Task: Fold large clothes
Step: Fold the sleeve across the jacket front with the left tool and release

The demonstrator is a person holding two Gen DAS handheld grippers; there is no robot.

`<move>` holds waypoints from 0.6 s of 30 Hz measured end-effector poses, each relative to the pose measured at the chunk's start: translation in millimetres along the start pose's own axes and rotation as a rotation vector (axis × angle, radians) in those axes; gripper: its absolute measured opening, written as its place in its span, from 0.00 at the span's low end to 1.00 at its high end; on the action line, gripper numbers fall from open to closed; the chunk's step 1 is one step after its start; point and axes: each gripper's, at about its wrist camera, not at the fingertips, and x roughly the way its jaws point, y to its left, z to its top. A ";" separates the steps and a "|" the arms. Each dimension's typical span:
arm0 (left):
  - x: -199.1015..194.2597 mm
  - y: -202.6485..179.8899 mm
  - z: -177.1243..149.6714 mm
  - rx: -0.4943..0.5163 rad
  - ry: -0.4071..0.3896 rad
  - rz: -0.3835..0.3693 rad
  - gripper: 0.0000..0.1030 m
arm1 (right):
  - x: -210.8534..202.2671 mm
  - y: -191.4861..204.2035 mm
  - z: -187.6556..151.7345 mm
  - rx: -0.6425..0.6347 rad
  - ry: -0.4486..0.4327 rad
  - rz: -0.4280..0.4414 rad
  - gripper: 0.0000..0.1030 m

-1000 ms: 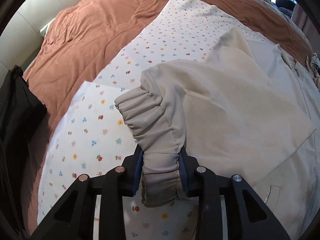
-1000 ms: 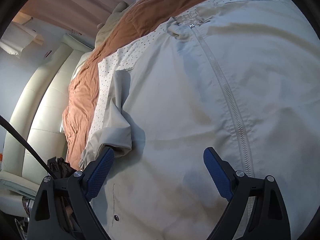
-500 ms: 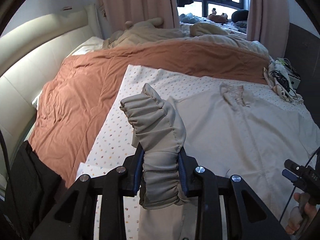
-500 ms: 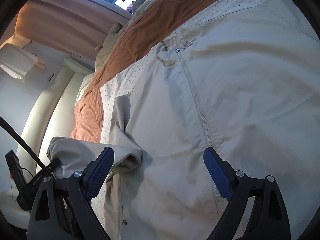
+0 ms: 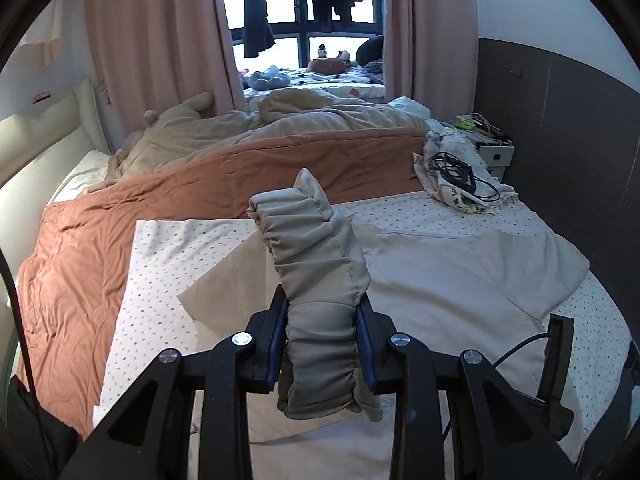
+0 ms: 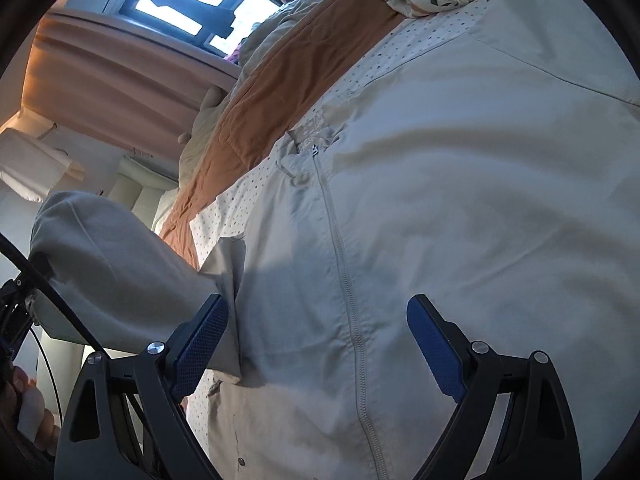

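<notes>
In the left wrist view, the left gripper (image 5: 322, 344) pinches the elastic cuff (image 5: 316, 280) of the beige jacket (image 5: 460, 280), the sleeve rising between and beyond its jaws while the jacket's body lies flat on the dotted sheet (image 5: 160, 264) ahead. In the right wrist view, the right gripper (image 6: 316, 344) hangs with jaws spread and empty over the zipper (image 6: 344, 280); the lifted sleeve (image 6: 112, 264) sits beside its left jaw. Folding looks barely begun: no sleeve is laid across yet.

The beige cloth jacket (image 6: 460, 220) looks smooth and matt; the rust-brown cloth blanket (image 5: 100, 248) is matt and wrinkled.
</notes>
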 end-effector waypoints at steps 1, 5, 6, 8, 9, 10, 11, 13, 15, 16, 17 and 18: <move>8.3 -8.1 1.6 0.009 0.000 -0.011 0.31 | -2.3 -4.5 1.3 0.018 -0.004 0.007 0.88; 47.9 -33.3 0.8 0.005 0.027 -0.071 0.31 | -6.9 -19.0 6.1 0.086 -0.017 0.020 0.88; 59.5 -37.6 -1.4 -0.008 0.040 -0.093 0.32 | -9.9 -23.4 7.2 0.107 -0.027 0.022 0.88; 82.2 -45.6 -6.9 -0.031 0.068 -0.139 0.32 | -16.3 -31.8 9.6 0.145 -0.055 0.009 0.88; 92.3 -51.7 -10.3 -0.037 0.082 -0.155 0.32 | -19.4 -36.0 10.2 0.164 -0.071 0.000 0.88; 100.5 -57.0 -15.0 -0.042 0.095 -0.162 0.32 | -22.8 -40.9 11.2 0.182 -0.083 -0.008 0.88; 110.3 -61.6 -19.1 -0.048 0.112 -0.165 0.33 | -23.6 -44.2 12.4 0.197 -0.090 -0.017 0.88; 129.1 -70.3 -28.1 -0.068 0.147 -0.173 0.37 | -23.1 -52.5 13.4 0.229 -0.093 -0.040 0.88; 144.9 -75.2 -37.0 -0.099 0.184 -0.198 0.56 | -21.0 -58.5 12.8 0.254 -0.086 -0.057 0.88; 149.9 -76.0 -40.6 -0.119 0.192 -0.205 0.68 | -20.0 -60.6 12.3 0.267 -0.083 -0.059 0.88; 151.8 -75.9 -43.7 -0.137 0.188 -0.217 0.93 | -19.2 -61.8 16.4 0.276 -0.080 -0.059 0.88; 150.3 -72.7 -46.6 -0.151 0.178 -0.234 1.00 | -18.2 -61.7 16.2 0.281 -0.078 -0.060 0.88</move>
